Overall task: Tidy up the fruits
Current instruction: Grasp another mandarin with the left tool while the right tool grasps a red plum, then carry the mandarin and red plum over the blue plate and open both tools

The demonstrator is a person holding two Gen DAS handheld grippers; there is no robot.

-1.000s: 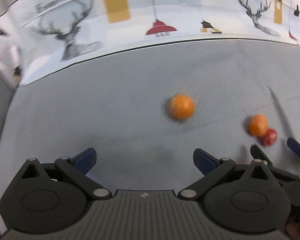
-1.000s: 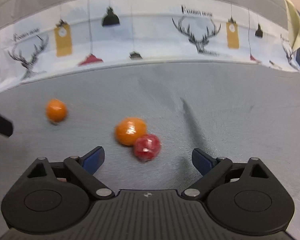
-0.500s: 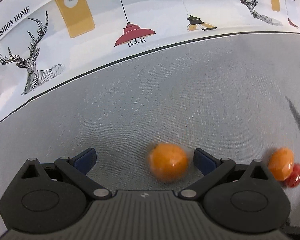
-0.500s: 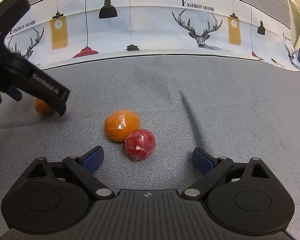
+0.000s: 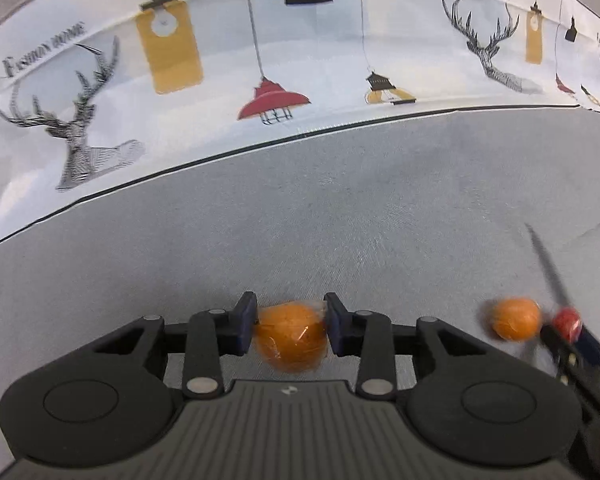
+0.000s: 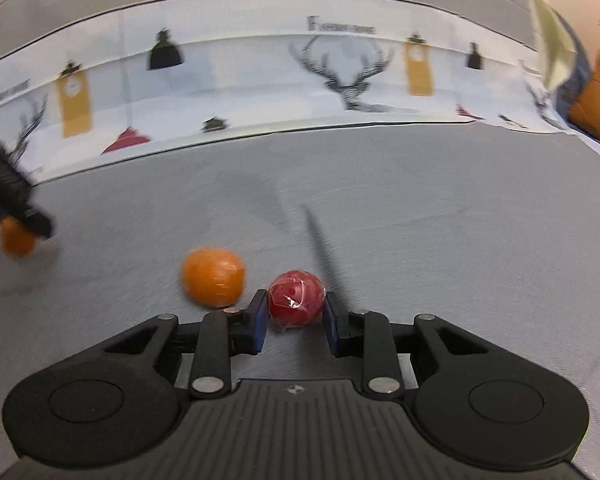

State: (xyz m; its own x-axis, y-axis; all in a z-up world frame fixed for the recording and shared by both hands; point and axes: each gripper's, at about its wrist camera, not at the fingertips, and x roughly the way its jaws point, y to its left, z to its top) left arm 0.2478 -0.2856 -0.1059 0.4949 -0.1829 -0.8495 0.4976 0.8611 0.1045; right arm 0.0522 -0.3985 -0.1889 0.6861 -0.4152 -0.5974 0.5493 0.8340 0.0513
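My left gripper [image 5: 291, 322] is shut on a plastic-wrapped orange [image 5: 290, 338] on the grey cloth. My right gripper [image 6: 296, 312] is shut on a small wrapped red fruit [image 6: 296, 297]. A second wrapped orange [image 6: 213, 282] lies just left of the red fruit, apart from my right fingers. In the left wrist view this second orange [image 5: 516, 318] and the red fruit [image 5: 566, 319] sit at the far right with the right gripper's tip. In the right wrist view the left gripper [image 6: 16, 208] and its orange [image 6: 17, 238] show blurred at the far left.
A grey cloth surface [image 5: 340, 220] covers the table. A white cloth printed with deer, lamps and yellow tags [image 5: 260, 60] runs along the back. A dark thin shadow line [image 6: 324, 248] crosses the grey cloth. An orange object [image 6: 596, 108] sits at the far right edge.
Both grippers moved forward and closed: the left onto the lone orange, the right onto the red fruit. Both were open half a second ago.
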